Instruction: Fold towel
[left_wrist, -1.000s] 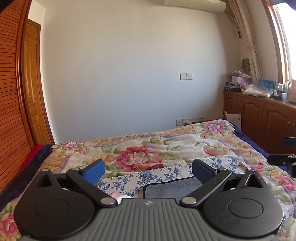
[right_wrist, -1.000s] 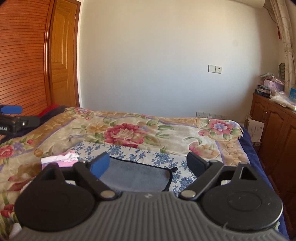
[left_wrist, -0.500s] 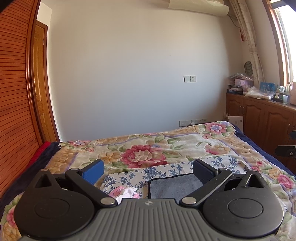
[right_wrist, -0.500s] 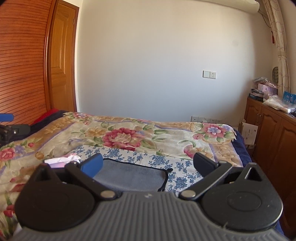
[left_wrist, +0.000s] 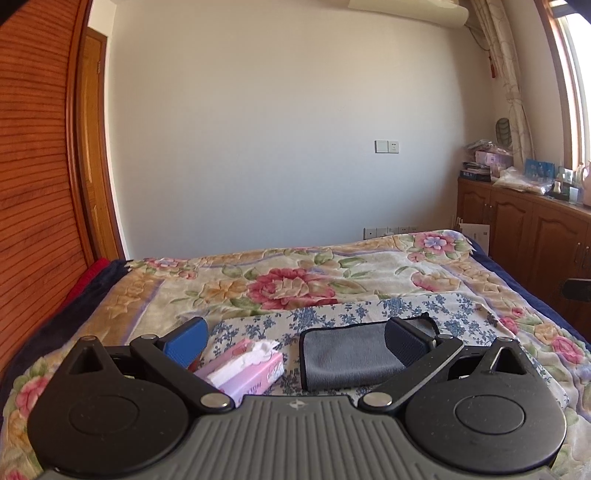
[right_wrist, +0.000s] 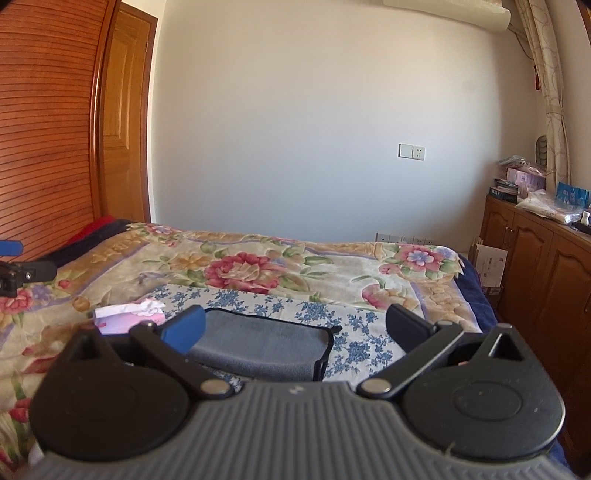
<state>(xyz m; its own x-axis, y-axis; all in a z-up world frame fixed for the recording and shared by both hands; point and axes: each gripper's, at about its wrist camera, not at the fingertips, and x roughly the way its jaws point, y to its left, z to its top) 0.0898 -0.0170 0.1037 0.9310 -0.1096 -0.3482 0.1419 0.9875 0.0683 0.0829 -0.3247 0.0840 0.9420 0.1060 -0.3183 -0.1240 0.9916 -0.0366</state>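
A grey towel (left_wrist: 347, 354) with a dark hem lies folded flat on a blue-flowered cloth (left_wrist: 332, 314) on the bed. It also shows in the right wrist view (right_wrist: 262, 343). My left gripper (left_wrist: 295, 339) is open and empty, held above and in front of the towel. My right gripper (right_wrist: 295, 328) is open and empty, also above the towel's near side. Neither touches the towel. The left gripper's tip (right_wrist: 14, 258) shows at the left edge of the right wrist view.
A pink tissue pack (left_wrist: 247, 365) lies left of the towel, also seen in the right wrist view (right_wrist: 129, 314). The floral bedspread (left_wrist: 295, 280) covers the bed. Wooden cabinets (left_wrist: 524, 236) stand on the right, a wooden wardrobe (left_wrist: 37, 184) on the left.
Both grippers have risen and drawn back, so more of the towel and the tissue pack now show. Both stayed open and the towel has not moved.
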